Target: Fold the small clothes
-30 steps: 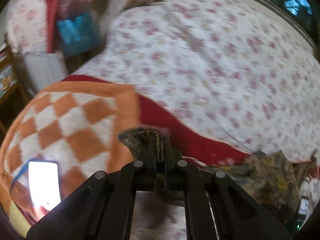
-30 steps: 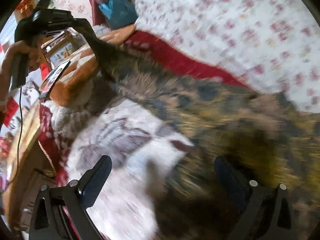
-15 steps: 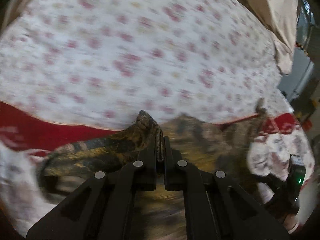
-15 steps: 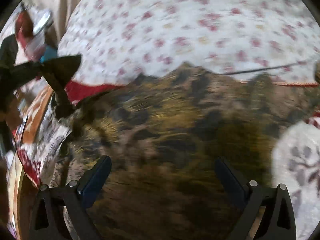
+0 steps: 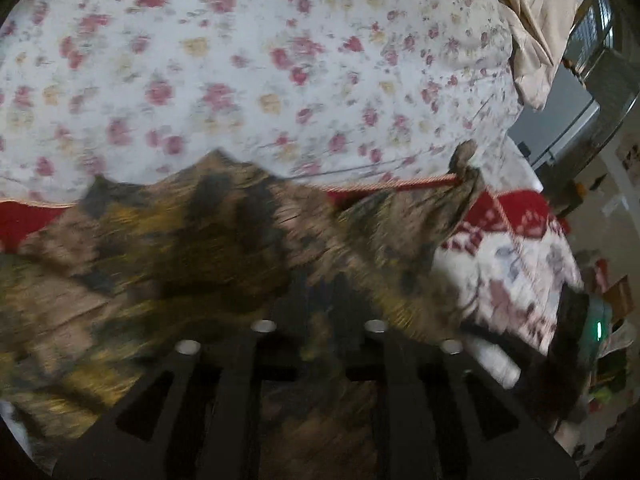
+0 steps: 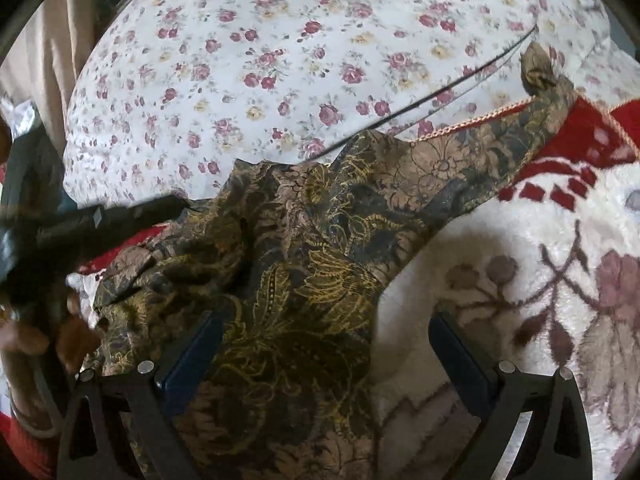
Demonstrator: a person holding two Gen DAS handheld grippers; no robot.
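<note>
Right fingers wide apart, nothing between them; the blue pads straddle the lower part of the garment without pinching it. Right gripper hovers low over the cloth. Left fingers: tips buried under blurred fabric in the left wrist view, can't tell how far apart they stand or whether they hold anything. Left gripper sits right at the garment's near edge; in the right wrist view it comes in from the left, tip at the garment's upper-left corner.

Garment: brown/black with gold paisley print, lies crumpled on the bed, mostly on the red-and-white plush blanket. One sleeve stretches out toward upper right, its cuff reaching the floral sheet. Body of the garment bunched in folds in the middle. Upper edge overlaps the seam between the floral sheet and blanket. Left view heavily motion-blurred.
</note>
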